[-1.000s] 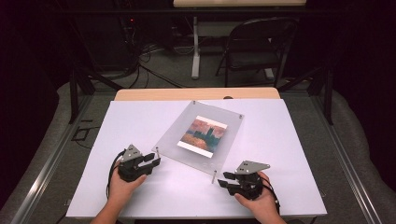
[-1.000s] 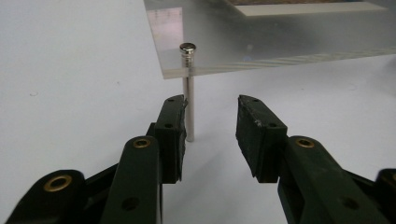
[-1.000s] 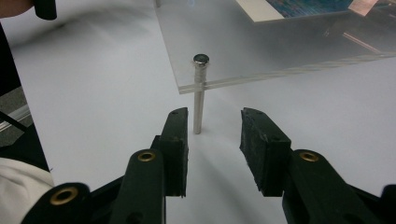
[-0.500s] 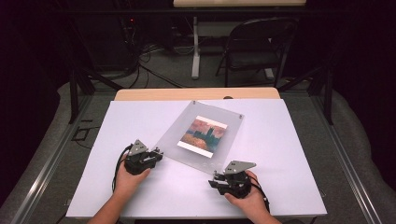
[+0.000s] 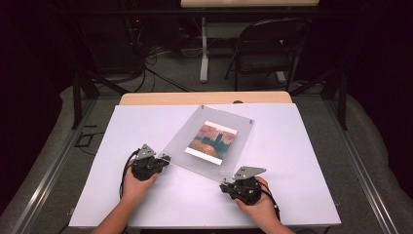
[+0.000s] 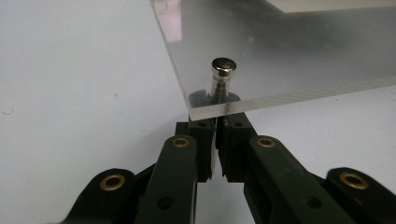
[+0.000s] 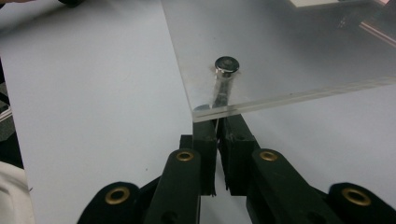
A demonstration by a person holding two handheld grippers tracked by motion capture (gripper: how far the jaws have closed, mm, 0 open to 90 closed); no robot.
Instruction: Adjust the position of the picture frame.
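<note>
Both claws down on the white table [image 5: 292, 146], one at each near corner of the clear frame [image 5: 180, 141].

My left claw [image 5: 164, 159]: jaws pressed nearly together around the lower part of a metal post [image 6: 222, 71] under the frame's corner. Seen through the acrylic, the tips sit either side of the post's shaft. Contact itself is blurred by the plate edge; it looks like a pinch on the post.

My right claw [image 5: 223, 185]: same posture at the other near corner. Jaws close together, tips tucked under the frame edge, second post [image 7: 226, 65] straight ahead of them. The shaft runs down between the tips, but the acrylic edge hides whether they bite it. I cannot tell for sure.

Frame lies ahead of both claws, skewed on the table, raised on its posts. A picture [image 5: 213, 142] sits in its middle, reddish sky over a dark skyline, detail too small to read.

Beyond the table: a folding chair [image 5: 268, 48], a table leg, cables [image 5: 146, 58] on the floor, all in dim light. Room sides are lost in dark.

My forearms are cut off by the bottom edge in the high view.
</note>
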